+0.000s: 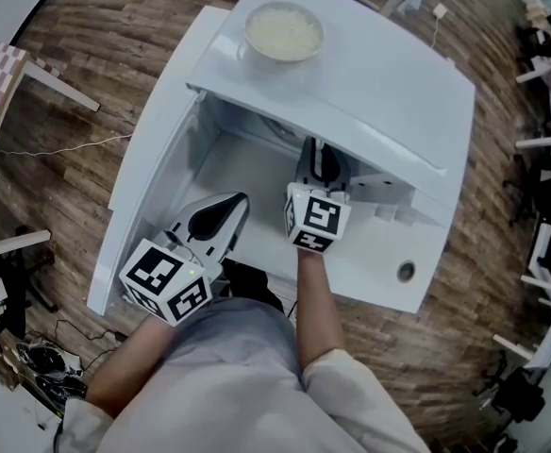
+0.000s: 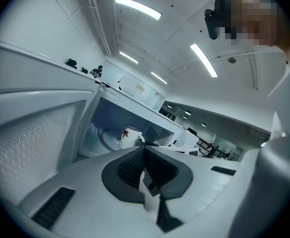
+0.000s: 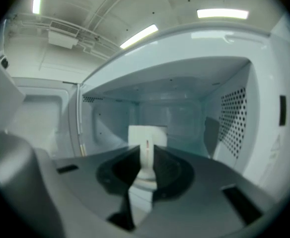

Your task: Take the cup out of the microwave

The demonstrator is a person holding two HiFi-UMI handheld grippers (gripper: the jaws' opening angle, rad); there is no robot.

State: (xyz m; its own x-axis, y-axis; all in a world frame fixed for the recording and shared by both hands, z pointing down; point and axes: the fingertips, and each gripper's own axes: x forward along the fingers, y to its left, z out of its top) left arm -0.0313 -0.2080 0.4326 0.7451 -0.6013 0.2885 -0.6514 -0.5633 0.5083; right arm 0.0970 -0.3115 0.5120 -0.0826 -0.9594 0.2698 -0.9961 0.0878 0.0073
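Just inside the microwave (image 1: 370,83) at frame centre, the right gripper (image 3: 146,155) clamps the white cup (image 3: 147,135) by its handle; the left gripper (image 2: 145,148), lower left, is closed and empty.

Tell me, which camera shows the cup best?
The left gripper view: the white cup with its red mark shows side-on, sharp. The right gripper view shows it blurred, partly behind the right gripper. In the head view the microwave hides it.
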